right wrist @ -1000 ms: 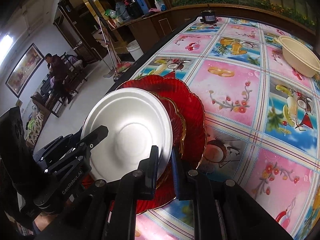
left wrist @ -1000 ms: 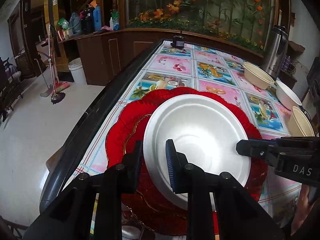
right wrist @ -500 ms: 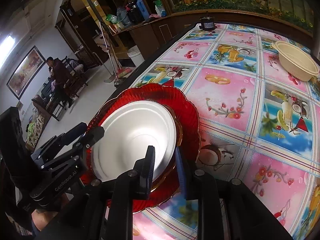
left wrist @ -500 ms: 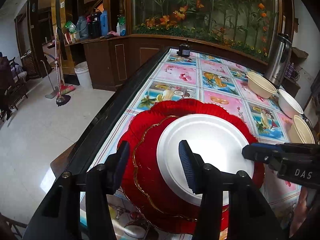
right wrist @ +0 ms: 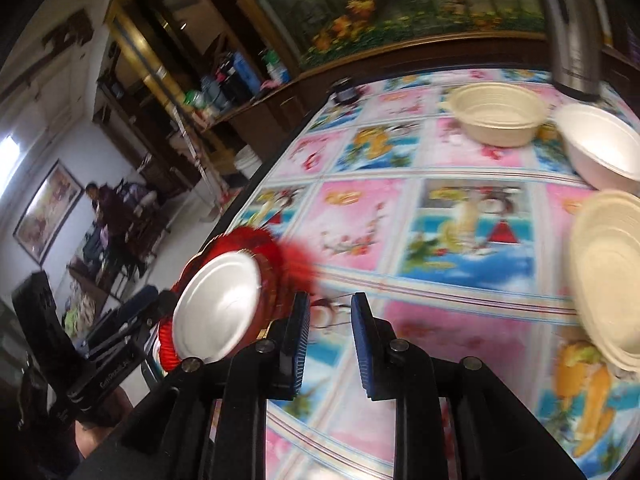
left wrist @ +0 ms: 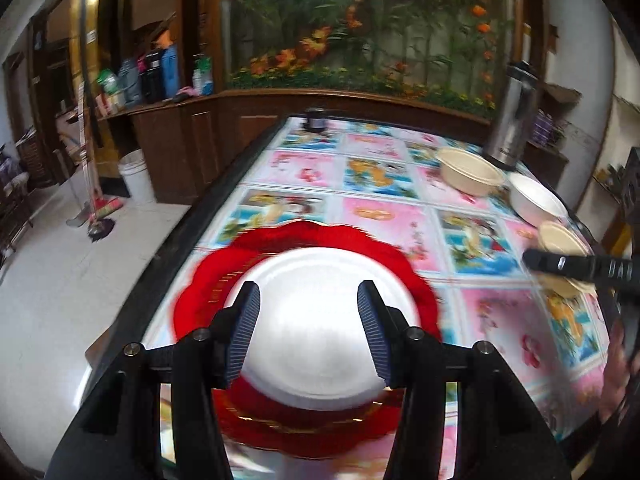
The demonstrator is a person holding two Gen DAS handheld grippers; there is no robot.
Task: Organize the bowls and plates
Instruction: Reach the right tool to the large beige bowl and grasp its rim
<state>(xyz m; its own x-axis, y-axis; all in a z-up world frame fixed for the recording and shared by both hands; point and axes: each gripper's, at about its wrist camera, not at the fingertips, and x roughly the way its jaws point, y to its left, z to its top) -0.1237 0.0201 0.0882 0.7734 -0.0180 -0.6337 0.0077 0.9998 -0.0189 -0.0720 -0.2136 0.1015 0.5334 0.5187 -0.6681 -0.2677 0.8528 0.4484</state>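
Note:
A white plate (left wrist: 312, 320) lies on a stack of red scalloped plates (left wrist: 200, 284) near the table's left edge; the stack also shows in the right wrist view (right wrist: 276, 252) with the white plate (right wrist: 218, 304) on top. My left gripper (left wrist: 308, 324) is open and empty just above the white plate. My right gripper (right wrist: 326, 332) is open and empty, to the right of the stack over the tablecloth. A cream bowl (right wrist: 496, 114), a white bowl (right wrist: 600, 140) and stacked cream bowls (right wrist: 608, 272) stand to the right.
The table (left wrist: 384, 208) has a colourful patterned cloth and a dark left edge (left wrist: 224, 184). A steel flask (left wrist: 514, 116) stands at the far right, a small dark jar (left wrist: 315, 119) at the far end. A wooden cabinet lies beyond.
Both grippers let go of the white plate, which now rests on the red stack. The left gripper opened wide and pulled back. The right gripper opened and swung right, towards the bowls.

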